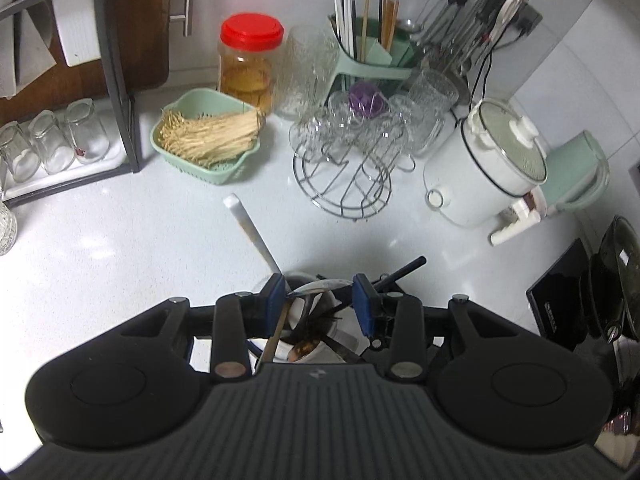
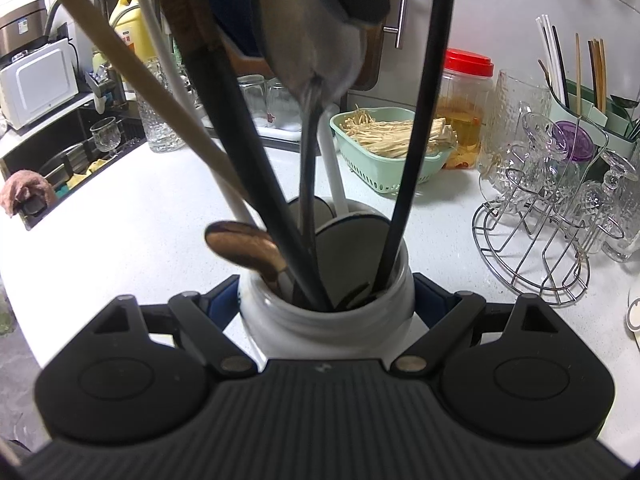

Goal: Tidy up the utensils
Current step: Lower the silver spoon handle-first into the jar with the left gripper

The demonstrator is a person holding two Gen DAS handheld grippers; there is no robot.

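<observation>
The right gripper (image 2: 326,300) has its fingers (image 2: 226,294) clamped on the two sides of a white jar (image 2: 326,320) standing on the white surface (image 2: 120,216). The jar holds upright utensils: a brown spoon (image 2: 244,246), a steel ladle (image 2: 310,80), black handles and a pale wooden stick (image 2: 132,68).

The left gripper (image 1: 320,304) hovers above the jar (image 1: 320,350), pointing down, its blue fingers (image 1: 276,296) apart around the utensil tops; a steel spoon (image 1: 316,296) lies between them, and whether they press it I cannot tell.

Farther off stand a green basket (image 2: 384,160) of enoki, a red-lidded jar (image 2: 466,108), a wire glass rack (image 2: 532,248) and a chopstick holder (image 1: 372,56).
</observation>
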